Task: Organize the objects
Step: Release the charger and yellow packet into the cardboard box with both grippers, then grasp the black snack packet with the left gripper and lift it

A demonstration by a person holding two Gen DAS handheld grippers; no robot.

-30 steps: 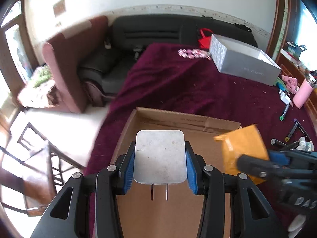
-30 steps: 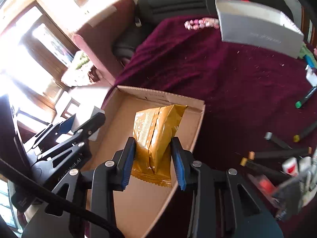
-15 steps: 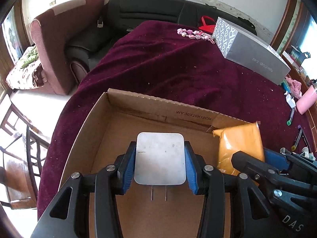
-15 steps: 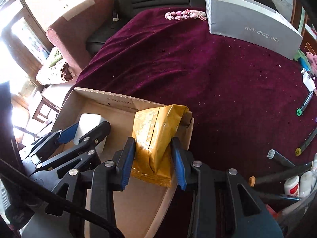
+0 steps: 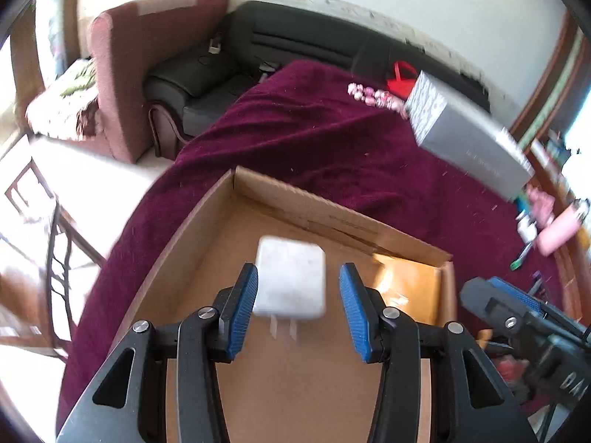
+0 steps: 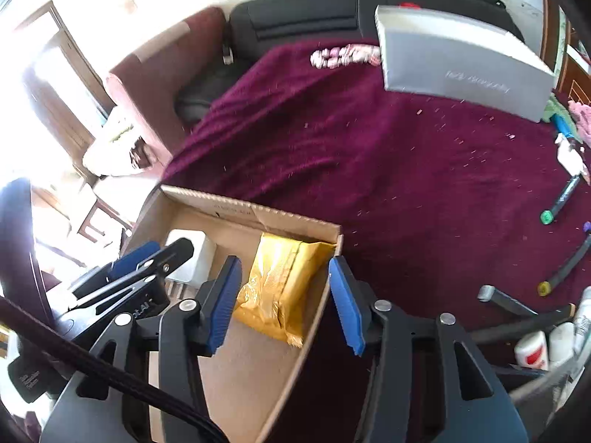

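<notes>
An open cardboard box (image 5: 325,214) sits on the maroon cloth; it also shows in the right wrist view (image 6: 251,208). My left gripper (image 5: 295,308) is open above the box, and the white plug adapter (image 5: 291,280) lies between its jaws, loose and blurred. It also shows in the right wrist view (image 6: 192,258). My right gripper (image 6: 284,304) is open over the box's right side. The gold snack packet (image 6: 280,280) lies in the box's far right corner below it, free of the pads; it also shows in the left wrist view (image 5: 410,288).
A grey rectangular box (image 6: 458,62) and a pink bead string (image 6: 340,55) lie at the far side of the cloth. Markers (image 6: 561,195), small bottles (image 6: 532,350) and a pink bottle (image 5: 557,232) crowd the right. A sofa (image 5: 295,48) and armchair (image 5: 133,74) stand beyond.
Both grippers have opened. The left let go of the white plug adapter and the right let go of the gold packet, which now lies in the box corner.
</notes>
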